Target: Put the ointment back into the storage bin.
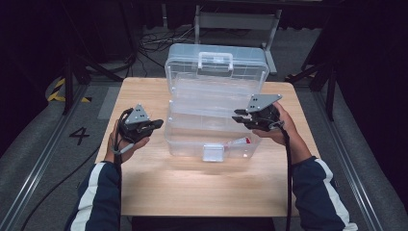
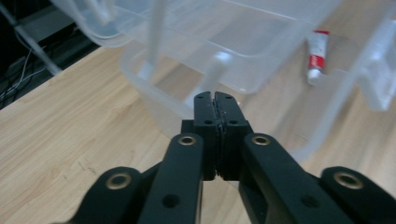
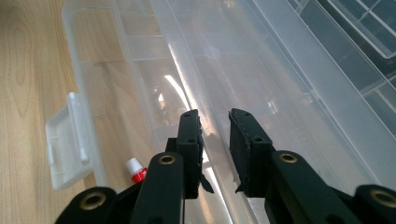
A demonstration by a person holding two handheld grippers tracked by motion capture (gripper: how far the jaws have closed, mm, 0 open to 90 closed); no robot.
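Clear plastic toolbox [image 1: 211, 130] open at mid-table, small red-and-white tube [image 2: 316, 56] lying on its floor near the front latch. Right gripper [image 3: 215, 140] just above the tube, jaws parted and empty — probably the nearer one. Left gripper [image 2: 215, 116] clenched on nothing, outside the box's left wall.

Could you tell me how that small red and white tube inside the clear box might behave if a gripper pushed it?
The tube looks round-bodied, so it would probably roll or skid on the smooth floor of the plastic box. Being small, it is likely light.
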